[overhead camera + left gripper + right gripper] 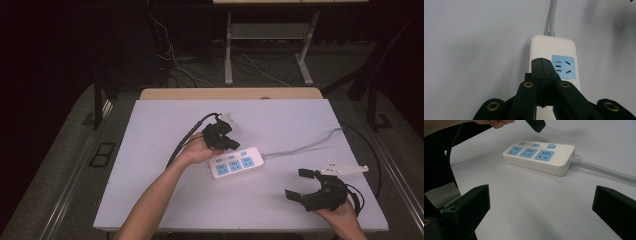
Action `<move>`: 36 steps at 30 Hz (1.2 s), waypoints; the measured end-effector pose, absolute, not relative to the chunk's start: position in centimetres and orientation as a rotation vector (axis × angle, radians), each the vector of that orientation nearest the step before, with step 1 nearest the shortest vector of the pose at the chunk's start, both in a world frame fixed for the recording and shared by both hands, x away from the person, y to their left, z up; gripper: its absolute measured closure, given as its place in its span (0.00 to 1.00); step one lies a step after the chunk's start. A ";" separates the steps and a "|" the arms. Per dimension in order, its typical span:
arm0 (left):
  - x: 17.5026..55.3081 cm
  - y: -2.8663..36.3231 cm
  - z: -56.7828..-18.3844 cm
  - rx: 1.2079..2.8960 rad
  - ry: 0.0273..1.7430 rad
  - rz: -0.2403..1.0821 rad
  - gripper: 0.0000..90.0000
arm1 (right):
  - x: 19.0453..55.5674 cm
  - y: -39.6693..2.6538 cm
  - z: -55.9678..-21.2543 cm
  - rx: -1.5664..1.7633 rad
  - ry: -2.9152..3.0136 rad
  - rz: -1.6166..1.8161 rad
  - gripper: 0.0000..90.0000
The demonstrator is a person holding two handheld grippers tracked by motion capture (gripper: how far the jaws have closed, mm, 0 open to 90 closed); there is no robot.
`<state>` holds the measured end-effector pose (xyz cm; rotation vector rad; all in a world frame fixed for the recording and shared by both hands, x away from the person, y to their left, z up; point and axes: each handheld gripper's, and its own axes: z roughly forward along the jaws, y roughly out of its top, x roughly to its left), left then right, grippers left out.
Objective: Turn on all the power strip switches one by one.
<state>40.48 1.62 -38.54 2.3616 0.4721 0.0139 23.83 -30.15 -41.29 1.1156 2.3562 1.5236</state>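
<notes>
A white power strip [236, 162] with three blue sockets and three blue buttons lies near the middle of the table, its grey cord [305, 145] running off to the right. My left gripper [231, 144] hovers just above the strip's button side, jaws pressed together with nothing between them. In the left gripper view the closed tips [541, 62] hang over the strip [554, 47] beside a blue socket [563, 67]. My right gripper [298, 184] rests near the table's front right, jaws wide apart and empty. Its own view looks across at the strip [540, 157].
The table top [160, 190] is a pale sheet with a wooden edge [230, 93] at the back. A black cable [187, 137] trails from the left gripper. Table legs and loose wires stand on the dark floor behind.
</notes>
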 end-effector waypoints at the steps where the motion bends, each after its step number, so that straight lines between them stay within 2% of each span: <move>1: 40.5 1.5 -38.4 2.362 0.465 0.013 0.99 | 23.8 -30.2 -41.3 1.115 2.356 1.524 0.01; 36: 41.2 -1.4 -40.5 2.429 0.411 -0.024 0.99 | 23.8 -30.1 -41.3 1.107 2.366 1.522 0.01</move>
